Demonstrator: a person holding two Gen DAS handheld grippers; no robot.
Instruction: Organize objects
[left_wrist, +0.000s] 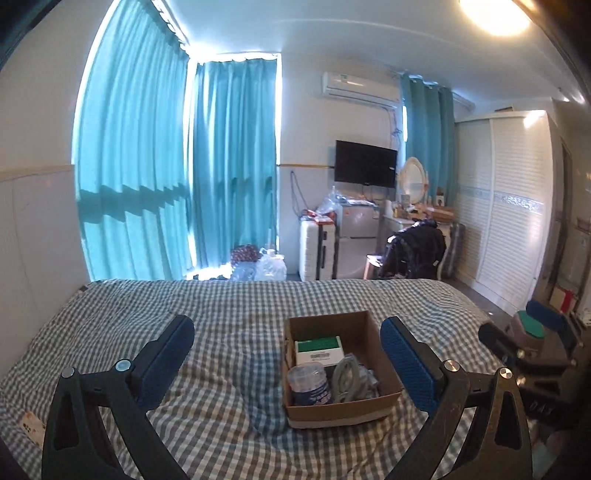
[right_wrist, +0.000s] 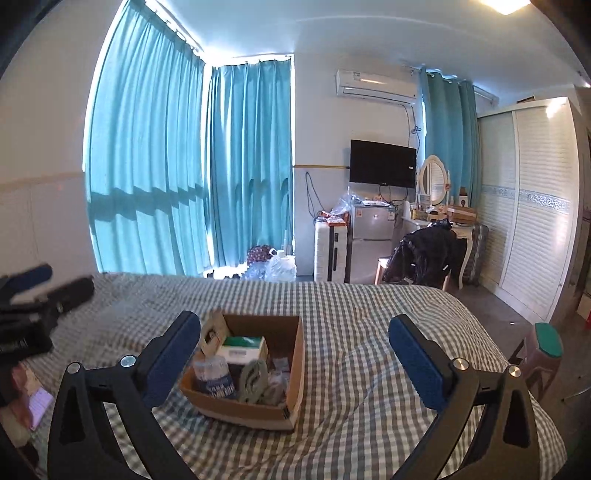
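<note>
An open cardboard box (left_wrist: 384, 354) sits on the checked bedspread (left_wrist: 229, 376). It holds a green-and-white carton (left_wrist: 318, 350), a blue-labelled plastic jar (left_wrist: 309, 384) and a coiled grey cable (left_wrist: 347, 376). My left gripper (left_wrist: 288, 347) is open and empty, held above the bed with the box between its fingers in view. My right gripper (right_wrist: 295, 343) is open and empty too. In its view the box (right_wrist: 291, 362) lies just right of the left finger, with the carton (right_wrist: 242, 347), jar (right_wrist: 216, 376) and cable (right_wrist: 253, 380) inside.
The right gripper shows at the right edge of the left wrist view (left_wrist: 524, 350); the left gripper shows at the left edge of the right wrist view (right_wrist: 40, 299). A stool (right_wrist: 543, 354) stands right of the bed. Beyond the bed are curtains, water jugs, a fridge, a chair and a wardrobe.
</note>
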